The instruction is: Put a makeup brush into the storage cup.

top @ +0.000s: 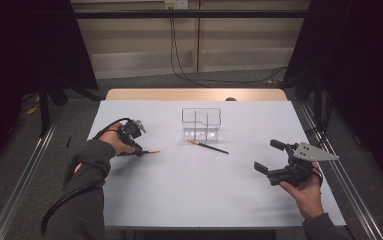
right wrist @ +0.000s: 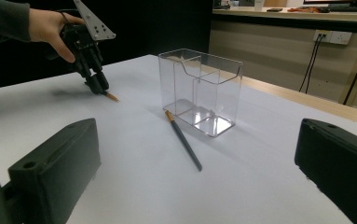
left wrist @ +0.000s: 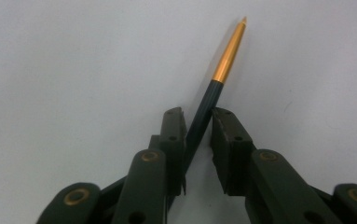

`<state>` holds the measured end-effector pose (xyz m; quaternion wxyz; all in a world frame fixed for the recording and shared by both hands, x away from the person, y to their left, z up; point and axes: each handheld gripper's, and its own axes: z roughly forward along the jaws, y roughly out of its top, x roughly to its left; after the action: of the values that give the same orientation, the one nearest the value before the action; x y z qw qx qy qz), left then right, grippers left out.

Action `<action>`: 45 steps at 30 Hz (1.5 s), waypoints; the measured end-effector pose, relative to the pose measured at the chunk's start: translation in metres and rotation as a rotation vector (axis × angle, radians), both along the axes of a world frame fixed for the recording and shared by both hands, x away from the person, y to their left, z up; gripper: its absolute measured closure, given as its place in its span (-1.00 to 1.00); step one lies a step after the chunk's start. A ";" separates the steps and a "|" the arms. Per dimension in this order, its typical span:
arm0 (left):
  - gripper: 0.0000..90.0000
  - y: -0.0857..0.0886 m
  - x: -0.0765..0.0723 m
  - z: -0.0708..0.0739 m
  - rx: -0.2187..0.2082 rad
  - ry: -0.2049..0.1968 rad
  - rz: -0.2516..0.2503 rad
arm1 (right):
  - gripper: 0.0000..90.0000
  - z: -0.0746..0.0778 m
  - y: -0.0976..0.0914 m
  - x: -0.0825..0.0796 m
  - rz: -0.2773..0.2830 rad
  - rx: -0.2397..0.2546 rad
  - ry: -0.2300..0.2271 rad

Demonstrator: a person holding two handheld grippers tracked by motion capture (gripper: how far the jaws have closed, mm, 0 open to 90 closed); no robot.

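A dark pen with an orange tip (left wrist: 227,56) lies on the white table, and my left gripper (left wrist: 198,116) is shut on its dark barrel, pads pressing from both sides. From above, that gripper (top: 140,151) points down at the table's left, with the pen's orange tip (top: 153,151) sticking out to the right. A second pen (top: 209,146) lies in front of a clear divided holder (top: 201,123) at the middle. My right gripper (top: 269,156) is open at the right, nothing between its jaws. Its own view has the holder (right wrist: 202,88), the second pen (right wrist: 183,137) and the left gripper (right wrist: 97,81) beyond.
The white table (top: 179,200) has a wooden strip along its far edge. Metal rails run along the floor on both sides. Cables hang down the back wall. Dark curtains stand at left and right.
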<state>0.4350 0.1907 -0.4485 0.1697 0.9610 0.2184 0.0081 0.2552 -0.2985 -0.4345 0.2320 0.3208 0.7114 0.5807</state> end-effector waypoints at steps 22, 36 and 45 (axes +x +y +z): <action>0.82 0.008 0.001 0.003 0.053 0.025 0.027 | -1.00 0.000 0.001 0.000 -0.002 -0.005 0.002; 0.83 0.007 0.000 0.003 0.060 0.049 0.058 | -1.00 -0.001 -0.001 -0.001 -0.002 0.001 0.005; 0.86 0.005 0.001 0.002 0.078 0.051 0.075 | -1.00 -0.001 0.000 0.000 -0.001 -0.005 0.004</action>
<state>0.4361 0.1954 -0.4466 0.1259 0.9579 0.2580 -0.0014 0.2550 -0.2989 -0.4356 0.2315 0.3217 0.7131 0.5783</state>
